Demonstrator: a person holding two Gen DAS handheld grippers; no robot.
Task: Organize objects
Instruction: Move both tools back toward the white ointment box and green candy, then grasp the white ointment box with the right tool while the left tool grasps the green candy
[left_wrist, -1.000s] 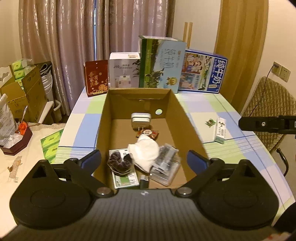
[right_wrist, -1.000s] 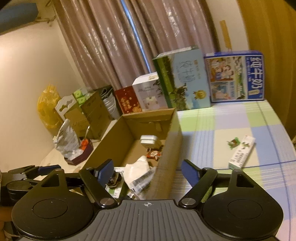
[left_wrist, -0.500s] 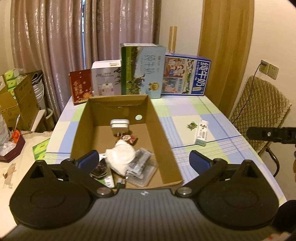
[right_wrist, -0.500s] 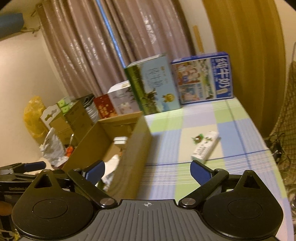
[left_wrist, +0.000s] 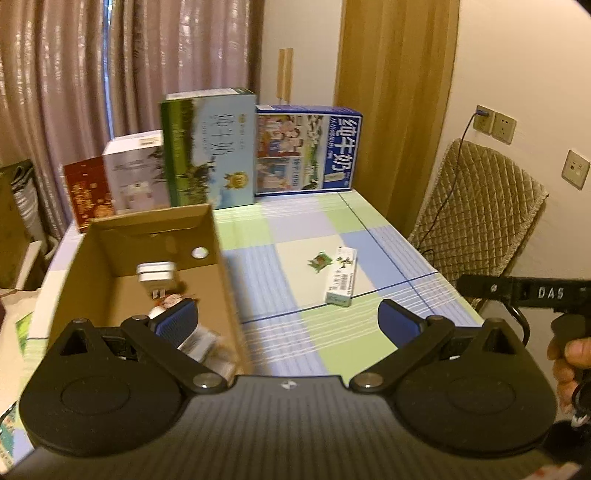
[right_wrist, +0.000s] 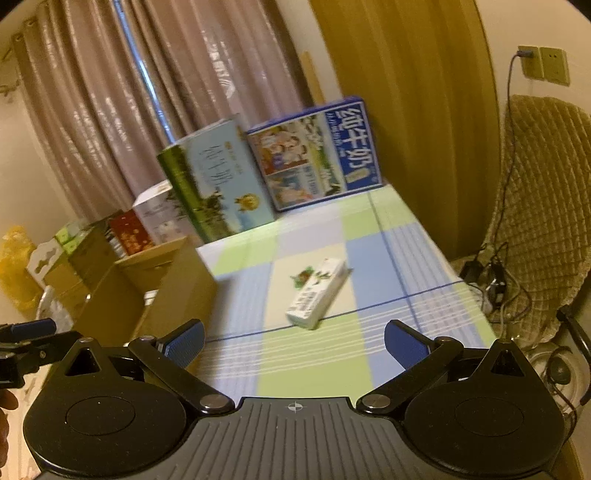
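Observation:
A long white carton (left_wrist: 342, 277) (right_wrist: 316, 294) lies on the checked tablecloth, with a small green packet (left_wrist: 320, 260) (right_wrist: 303, 276) just left of it. An open cardboard box (left_wrist: 221, 266) (right_wrist: 173, 280) stands at the left and holds a white plug adapter (left_wrist: 155, 273) and other small items. My left gripper (left_wrist: 286, 326) is open and empty, hovering over the box's right wall and the cloth. My right gripper (right_wrist: 293, 341) is open and empty, a short way in front of the white carton. The right gripper's body (left_wrist: 524, 293) shows at the right edge of the left wrist view.
Tall printed cartons (left_wrist: 210, 147) (left_wrist: 308, 147) (right_wrist: 314, 155) line the table's far edge with a white box (left_wrist: 135, 170) and a red box (left_wrist: 86, 192). A quilted chair (left_wrist: 476, 206) (right_wrist: 539, 206) stands right of the table. Cartons and bags (right_wrist: 55, 258) sit on the floor at left.
Both grippers have swung to the right, away from the cardboard box and toward the white carton and green packet. The right gripper is nearer the carton. Both stayed open.

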